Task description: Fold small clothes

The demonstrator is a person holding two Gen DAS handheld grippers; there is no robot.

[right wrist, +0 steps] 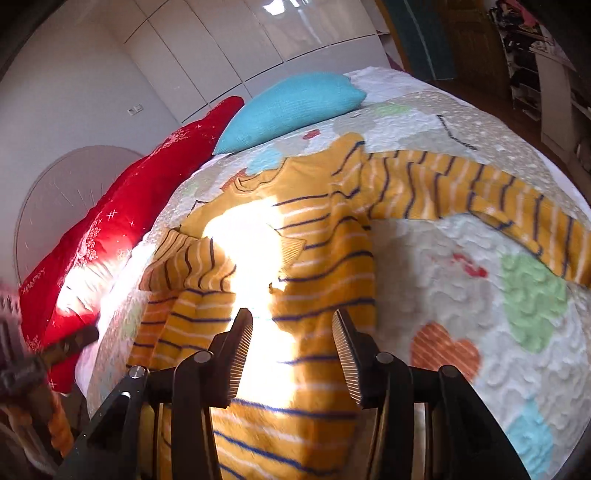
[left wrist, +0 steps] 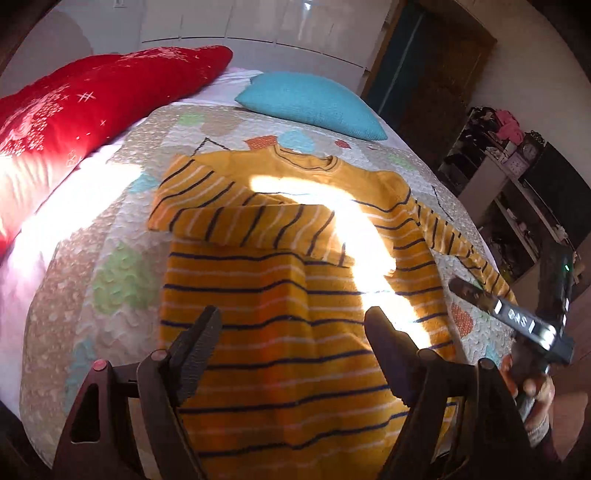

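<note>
A small yellow sweater with dark and white stripes (left wrist: 280,295) lies flat on the quilted bedspread (left wrist: 122,280), neck away from me. Its left sleeve (left wrist: 236,218) is folded across the chest; its right sleeve (right wrist: 480,199) stretches out to the side. My left gripper (left wrist: 295,325) is open and empty just above the sweater's lower body. My right gripper (right wrist: 291,328) is open and empty above the sweater's body (right wrist: 325,266); it also shows in the left wrist view (left wrist: 509,314) at the right, near the outstretched sleeve's cuff. A bright sun patch washes out the chest.
A red pillow (left wrist: 92,103) lies along the left side of the bed and a turquoise cushion (left wrist: 314,103) at its head. White wardrobe doors (left wrist: 221,22) stand behind. Shelves with clutter (left wrist: 517,177) stand to the right past the bed edge.
</note>
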